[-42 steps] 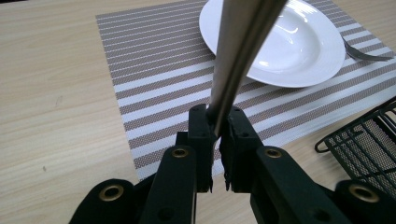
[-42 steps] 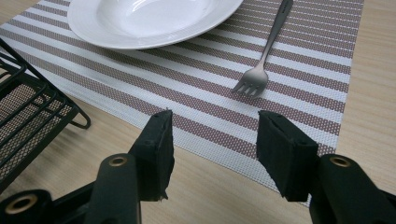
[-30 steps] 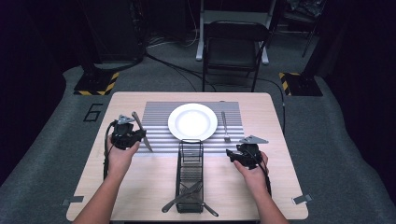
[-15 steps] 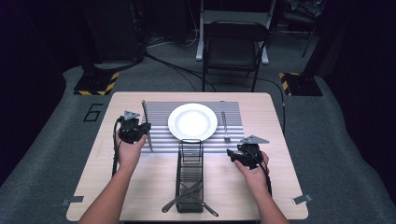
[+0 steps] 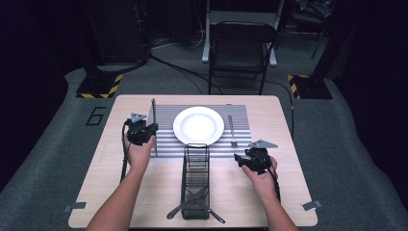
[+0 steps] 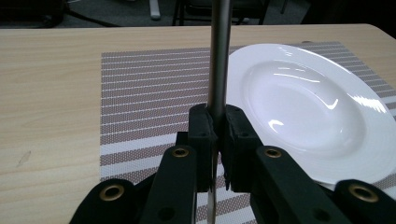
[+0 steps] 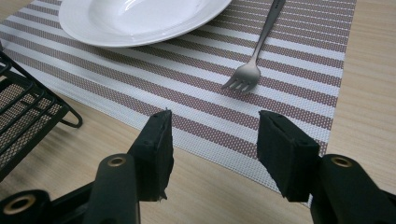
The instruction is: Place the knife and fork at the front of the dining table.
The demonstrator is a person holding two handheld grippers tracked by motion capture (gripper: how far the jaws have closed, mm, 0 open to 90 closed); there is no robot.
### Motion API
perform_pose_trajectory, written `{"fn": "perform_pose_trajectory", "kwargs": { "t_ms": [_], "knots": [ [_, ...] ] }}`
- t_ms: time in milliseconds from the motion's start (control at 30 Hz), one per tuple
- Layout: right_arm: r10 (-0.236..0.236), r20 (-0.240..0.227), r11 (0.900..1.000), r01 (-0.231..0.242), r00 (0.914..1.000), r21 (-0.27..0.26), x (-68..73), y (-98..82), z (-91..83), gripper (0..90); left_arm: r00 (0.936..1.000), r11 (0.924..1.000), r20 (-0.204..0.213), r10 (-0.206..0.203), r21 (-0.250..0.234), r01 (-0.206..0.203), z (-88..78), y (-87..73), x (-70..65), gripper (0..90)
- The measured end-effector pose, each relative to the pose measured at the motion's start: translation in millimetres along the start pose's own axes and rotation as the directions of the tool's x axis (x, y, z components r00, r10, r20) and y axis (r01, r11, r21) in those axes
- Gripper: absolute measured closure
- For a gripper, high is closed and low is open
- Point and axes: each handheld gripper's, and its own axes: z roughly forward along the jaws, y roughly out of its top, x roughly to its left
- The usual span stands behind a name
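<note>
My left gripper (image 6: 217, 126) is clamped on a long silver metal knife (image 6: 219, 51), its pads pressed against the handle on both sides. In the high view the knife (image 5: 154, 126) lies at the left centre of the frame, its long axis running from near the lower edge of the striped grey placemat (image 5: 166, 144) straight up toward the mat's far edge, just left of the round white plate (image 5: 198, 125). In the left gripper view it points straight up the frame. My right gripper (image 7: 212, 140) stands half open and holds nothing, low over the wooden desk (image 7: 364, 70), below the silver fork (image 7: 254, 58).
</note>
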Motion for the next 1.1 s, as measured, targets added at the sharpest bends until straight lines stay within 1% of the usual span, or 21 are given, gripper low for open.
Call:
{"fn": "perform_pose_trajectory", "kwargs": {
  "t_ms": [33,100,200,233,400,567,600,633,700,767,800,900,933,1000,1033,1067,1100],
  "knots": [
    [-0.006,0.0,1.0,0.006,1.0,0.002,-0.8,-0.2,0.2,45.1,1.0,1.0,0.002,-0.003,0.006,0.002,1.4,0.2,-0.5,82.8],
    [-0.005,-0.001,1.0,0.005,1.0,0.0,-1.3,-0.5,0.4,45.1,0.9996,0.9996,0.012,-0.024,0.013,0.024,5.5,-0.1,-0.5,82.8],
    [0.0,0.001,1.0,0.0,1.0,0.003,-2.1,-0.8,0.8,45.1,0.9993,0.9991,0.006,-0.038,0.021,0.038,10.2,-0.9,0.2,82.8],
    [0.003,0.002,1.0,-0.003,1.0,0.004,-2.1,-1.0,1.1,45.1,0.9988,0.9986,0.003,-0.049,0.018,0.049,11.4,-1.6,-0.1,82.8],
    [0.002,-0.003,1.0,-0.002,1.0,0.003,-2.9,-1.3,1.3,45.1,0.9987,0.9982,-0.008,-0.049,0.033,0.05,14.0,-1.6,-0.7,82.7],
    [0.007,-0.003,1.0,-0.007,1.0,0.005,-2.8,-1.4,1.3,45.1,0.9976,0.9971,-0.018,-0.067,0.035,0.068,17.7,-1.1,-1.4,82.7],
    [0.008,-0.002,1.0,-0.008,1.0,0.005,-2.8,-1.6,1.5,45.1,0.9978,0.9968,-0.025,-0.062,0.049,0.063,18.4,0.4,-1.6,82.7],
    [0.002,-0.003,1.0,-0.002,1.0,0.007,-3.6,-1.8,1.5,45.1,0.998,0.997,-0.031,-0.055,0.052,0.057,19.1,2.3,-1.7,82.7],
    [0.003,-0.001,1.0,-0.003,1.0,0.008,-4.1,-2.1,1.8,45.1,0.9975,0.9968,-0.036,-0.06,0.05,0.062,19.0,7.2,-3.5,82.7],
    [0.004,-0.001,1.0,-0.004,1.0,0.007,-4.5,-2.1,1.9,45.1,0.9971,0.9973,-0.04,-0.065,0.031,0.066,19.0,12.1,-5.7,82.7],
    [0.002,-0.001,1.0,-0.002,1.0,0.008,-4.6,-2.1,2.0,45.1,0.9966,0.997,-0.043,-0.069,0.031,0.071,19.1,15.0,-6.7,82.7],
    [0.008,-0.002,1.0,-0.008,1.0,0.007,-4.2,-2.2,2.3,45.1,0.9965,0.9973,-0.052,-0.065,0.03,0.066,20.8,22.4,-11.3,82.7],
    [0.004,-0.003,1.0,-0.004,1.0,0.009,-4.4,-2.2,2.3,45.1,0.9958,0.997,-0.053,-0.074,0.018,0.075,21.5,23.9,-12.8,82.7],
    [0.0,-0.003,1.0,0.0,1.0,0.008,-4.4,-2.4,2.5,45.1,0.995,0.9962,-0.061,-0.079,0.032,0.081,24.3,27.7,-15.7,82.6],
    [0.001,-0.004,1.0,-0.001,1.0,0.009,-4.3,-2.4,2.7,45.1,0.9948,0.9966,-0.07,-0.073,0.031,0.076,26.5,28.8,-16.8,82.7],
    [0.013,-0.004,1.0,-0.013,0.9999,0.01,-3.4,-2.5,2.7,45.1,0.9942,0.9962,-0.078,-0.074,0.04,0.077,28.3,29.8,-17.9,82.7],
    [0.012,-0.004,1.0,-0.012,0.9999,0.01,-3.3,-2.5,2.7,45.1,0.9933,0.9956,-0.082,-0.081,0.039,0.085,31.0,30.4,-18.4,82.7]
  ]
}}
